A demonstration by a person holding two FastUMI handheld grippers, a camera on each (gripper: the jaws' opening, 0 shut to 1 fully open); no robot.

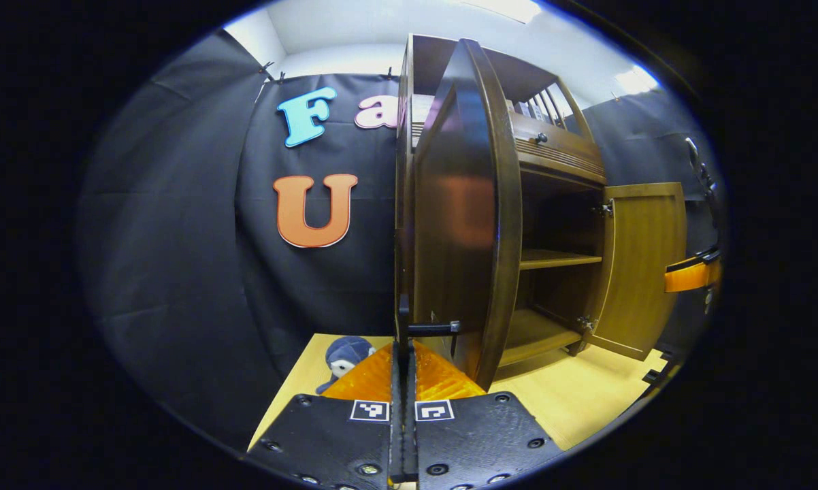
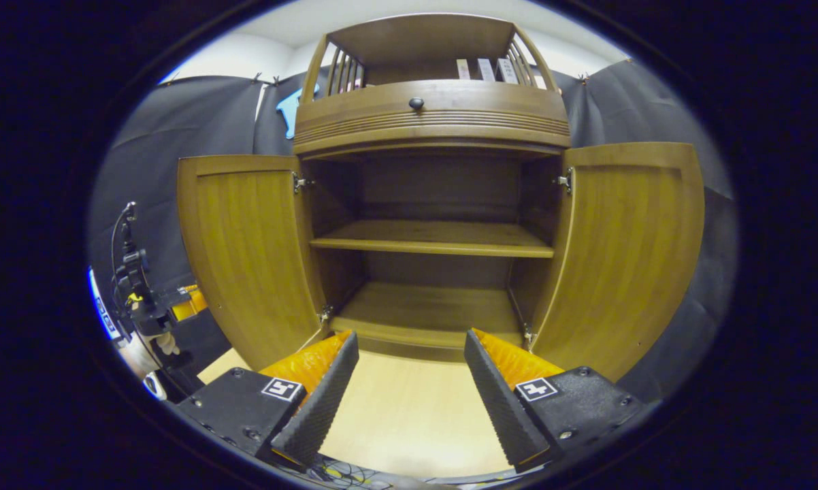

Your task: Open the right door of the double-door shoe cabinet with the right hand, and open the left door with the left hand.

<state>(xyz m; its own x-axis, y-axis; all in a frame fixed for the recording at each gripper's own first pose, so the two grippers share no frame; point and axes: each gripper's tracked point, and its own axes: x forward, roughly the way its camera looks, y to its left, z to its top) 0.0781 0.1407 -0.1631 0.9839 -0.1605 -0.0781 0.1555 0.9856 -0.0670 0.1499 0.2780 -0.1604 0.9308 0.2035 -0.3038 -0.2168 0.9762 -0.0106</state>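
The brown shoe cabinet (image 2: 433, 116) stands with both doors swung wide and its shelves (image 2: 436, 238) bare. In the right gripper view the left door (image 2: 246, 252) and the right door (image 2: 627, 252) show their pale inner faces. My right gripper (image 2: 410, 337) is open in front of the cabinet's bottom shelf, holding nothing. In the left gripper view I see the left door (image 1: 460, 224) edge-on, dark outer face towards me, and my left gripper (image 1: 402, 347) is shut on its black handle (image 1: 433, 328). The right door (image 1: 644, 265) stands open beyond it.
A grey plush toy (image 1: 346, 357) lies on the light wooden floor (image 1: 572, 395) left of my left gripper. The other gripper's orange finger (image 1: 691, 272) shows at the far right. The left gripper and a hand (image 2: 137, 299) appear behind the left door. A drawer knob (image 2: 416, 103) sits above.
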